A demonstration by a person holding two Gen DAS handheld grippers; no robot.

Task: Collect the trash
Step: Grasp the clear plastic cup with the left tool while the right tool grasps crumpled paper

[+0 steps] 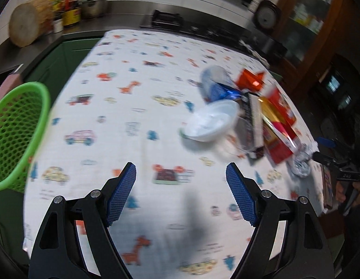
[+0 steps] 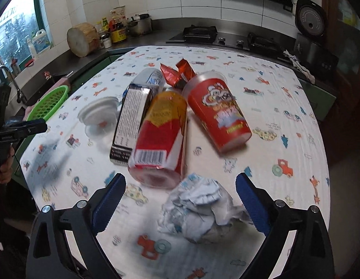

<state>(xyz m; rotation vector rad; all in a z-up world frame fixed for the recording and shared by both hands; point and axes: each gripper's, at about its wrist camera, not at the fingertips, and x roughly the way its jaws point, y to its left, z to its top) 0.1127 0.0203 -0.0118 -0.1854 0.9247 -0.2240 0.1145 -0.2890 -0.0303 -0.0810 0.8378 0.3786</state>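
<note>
Table point(image 2: 284, 139), printed cloth; trash heaped mid-table: red-and-gold canister point(image 2: 160, 137) on its side, red cup point(image 2: 218, 114) toppled beside it, dark carton point(image 2: 131, 121), white lid point(image 2: 99, 111), red foil wrapper point(image 2: 177, 72); crumpled paper point(image 2: 198, 211) nearest, lying between the spread, empty jaws of the right gripper point(image 2: 180, 204), not pinched; left gripper point(image 1: 181, 193) wide open, empty, over bare cloth; green basket point(image 1: 16, 132) at the table's left edge.

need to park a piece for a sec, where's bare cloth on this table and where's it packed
Bare cloth lies between the green basket and the white lid, along the far edge by the stove, and right of the red cup. It is crowded mid-table: cup, red and yellow canister, dark box, and the crumpled paper between the right gripper fingers.
</note>
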